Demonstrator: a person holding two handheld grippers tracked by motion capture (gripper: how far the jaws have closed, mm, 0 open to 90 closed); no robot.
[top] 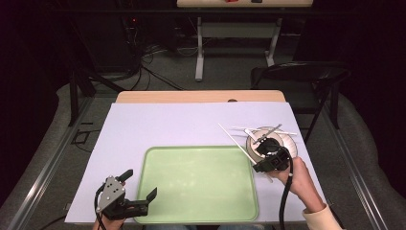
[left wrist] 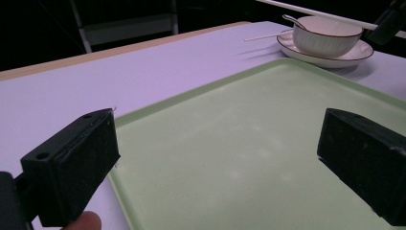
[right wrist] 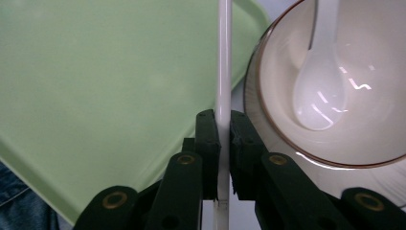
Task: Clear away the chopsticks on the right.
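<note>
One spoon [right wrist: 318, 91] lies in the bowl [right wrist: 383, 139]; right tongs [right wrist: 224, 139] clamp a chopstick [right wrist: 223, 57], left tongs [top: 139, 189] gape.

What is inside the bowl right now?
A white spoon lies in the bowl, scoop on the bottom, which otherwise looks bare. Its handle end runs out of frame.

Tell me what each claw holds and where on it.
The right claw is shut on a white chopstick, gripped near one end. The left claw is open over the green tray, holding nothing.

Black tongs [right wrist: 224, 143] with brass-coloured screws, a black cable trailing (pale yellow sleeve at the wrist)
</note>
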